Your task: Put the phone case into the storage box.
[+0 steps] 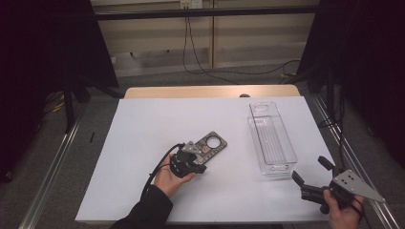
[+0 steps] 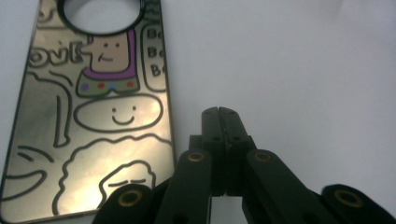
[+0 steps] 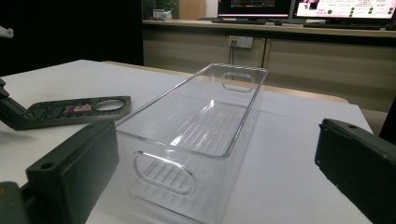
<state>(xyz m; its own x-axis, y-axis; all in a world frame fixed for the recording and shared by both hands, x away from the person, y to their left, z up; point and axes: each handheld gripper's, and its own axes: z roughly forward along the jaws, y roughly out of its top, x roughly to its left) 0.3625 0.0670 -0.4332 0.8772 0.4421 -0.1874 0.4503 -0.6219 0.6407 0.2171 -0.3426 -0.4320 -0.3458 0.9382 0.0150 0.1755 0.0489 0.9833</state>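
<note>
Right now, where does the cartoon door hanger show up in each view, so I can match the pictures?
High view: the door hanger lies flat at centre of the white sheet, just beyond the left gripper.
Left gripper view: it fills the left half, beside the shut jaws.
Right gripper view: it lies at mid-left, left of the clear bin.
Shared landmark: the hanger's round hole.

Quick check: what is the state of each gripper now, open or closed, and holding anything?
Left gripper: closed, holding nothing, beside the door hanger on the white sheet.
Right gripper: open, holding nothing, in front of the clear bin.
</note>
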